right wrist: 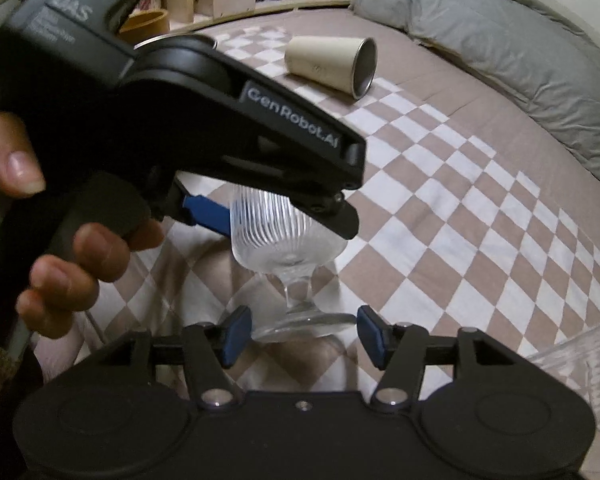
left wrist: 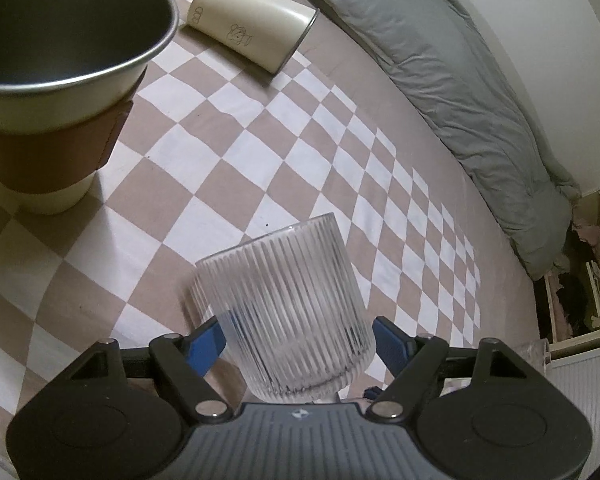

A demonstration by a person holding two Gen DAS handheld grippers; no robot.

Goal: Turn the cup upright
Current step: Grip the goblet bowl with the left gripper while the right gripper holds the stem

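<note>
Left gripper [left wrist: 298, 338] clamps the ribbed clear stemmed glass [left wrist: 284, 308] by its bowl, axis upright, foot sitting between the right gripper [right wrist: 305, 334]'s wide-spread pads.

A bed [left wrist: 284, 148] is carrying everything here, and a sheet [right wrist: 452, 216] of tan and white checks is covering it. A cream tumbler [left wrist: 248, 28] is lying on its side toward the far end. A metal cup [left wrist: 56, 92] wearing a brown sleeve is standing upright on the checks. A ribbed stemmed glass [right wrist: 284, 248] is standing with its foot on the sheet. A grey duvet [left wrist: 452, 100] is lying bunched along the bed's far edge.
</note>
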